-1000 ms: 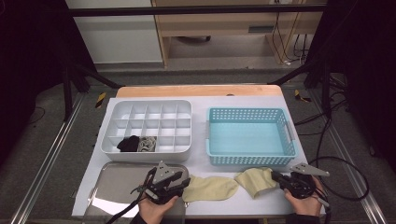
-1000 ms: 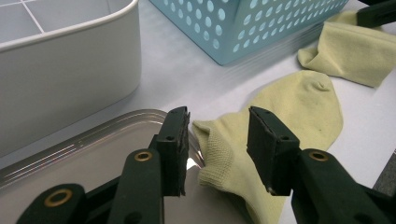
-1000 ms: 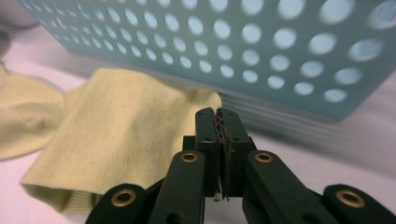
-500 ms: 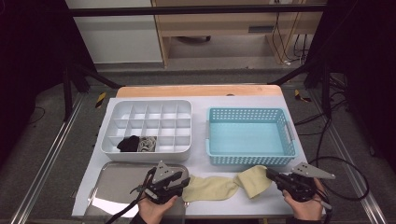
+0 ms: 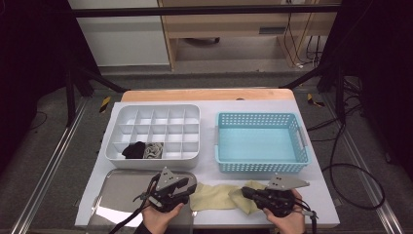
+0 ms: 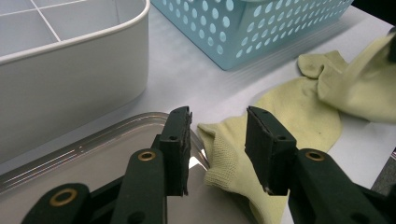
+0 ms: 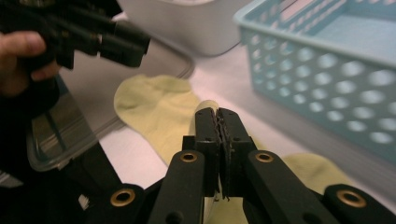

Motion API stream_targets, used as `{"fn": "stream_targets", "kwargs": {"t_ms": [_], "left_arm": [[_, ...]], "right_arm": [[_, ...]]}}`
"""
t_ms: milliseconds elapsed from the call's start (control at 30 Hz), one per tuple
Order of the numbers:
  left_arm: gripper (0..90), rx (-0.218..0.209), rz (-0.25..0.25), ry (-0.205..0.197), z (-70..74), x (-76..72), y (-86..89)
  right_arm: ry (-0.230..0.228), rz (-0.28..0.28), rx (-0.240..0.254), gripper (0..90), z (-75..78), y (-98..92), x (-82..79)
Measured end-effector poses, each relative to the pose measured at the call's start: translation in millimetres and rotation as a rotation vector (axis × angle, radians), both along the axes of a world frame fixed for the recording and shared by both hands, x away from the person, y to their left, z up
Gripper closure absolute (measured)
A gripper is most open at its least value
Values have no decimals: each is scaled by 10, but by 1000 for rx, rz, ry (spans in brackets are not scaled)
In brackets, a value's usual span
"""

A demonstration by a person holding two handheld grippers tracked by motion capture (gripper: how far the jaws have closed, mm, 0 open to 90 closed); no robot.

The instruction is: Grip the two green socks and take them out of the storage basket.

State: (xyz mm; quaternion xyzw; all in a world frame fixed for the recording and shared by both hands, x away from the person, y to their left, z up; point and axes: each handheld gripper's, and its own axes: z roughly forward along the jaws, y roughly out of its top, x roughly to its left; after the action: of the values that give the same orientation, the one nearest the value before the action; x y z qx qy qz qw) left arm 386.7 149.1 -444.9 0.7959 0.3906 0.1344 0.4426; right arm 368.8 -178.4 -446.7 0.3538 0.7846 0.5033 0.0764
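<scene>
Sock, pale yellow, lies on the tabletop before our blue basket; our right gripper pinches its folded end, jaws pressed together; our left gripper hovers with jaws spread over its cuff.

Knit cloth sock, glossy metal tray

Your front strip of tabletop is tight. Ahead of your right claw the blue basket walls the way; ahead of your left claw stands the white divided tray. Between basket and tray a bare lane runs forward. The yellow sock and clear lid lie low, passable above.
</scene>
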Motion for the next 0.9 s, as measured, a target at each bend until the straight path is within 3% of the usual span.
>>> {"fn": "stream_targets", "kwargs": {"t_ms": [267,433,533,633,767,833,900], "left_arm": [[601,-5,-9,7,-9,-9,-16],[610,-14,-17,-3,21,-16,-10],[611,-19,-19,-5,40,-25,-10],[610,-21,-21,-5,46,-28,-8],[611,-23,-21,-9,62,-33,-4],[610,-23,-23,-12,66,-36,-8],[611,-22,-24,-13,66,-38,-11]], "right_arm": [[42,50,-31,880,-110,129,25],[57,51,-59,875,-161,145,29],[77,55,-64,781,-207,176,40],[67,49,-38,750,-178,150,31],[5,-38,36,718,-31,-93,1],[-9,-112,24,706,-3,-243,0],[1,-198,-25,683,-44,-354,25]]}}
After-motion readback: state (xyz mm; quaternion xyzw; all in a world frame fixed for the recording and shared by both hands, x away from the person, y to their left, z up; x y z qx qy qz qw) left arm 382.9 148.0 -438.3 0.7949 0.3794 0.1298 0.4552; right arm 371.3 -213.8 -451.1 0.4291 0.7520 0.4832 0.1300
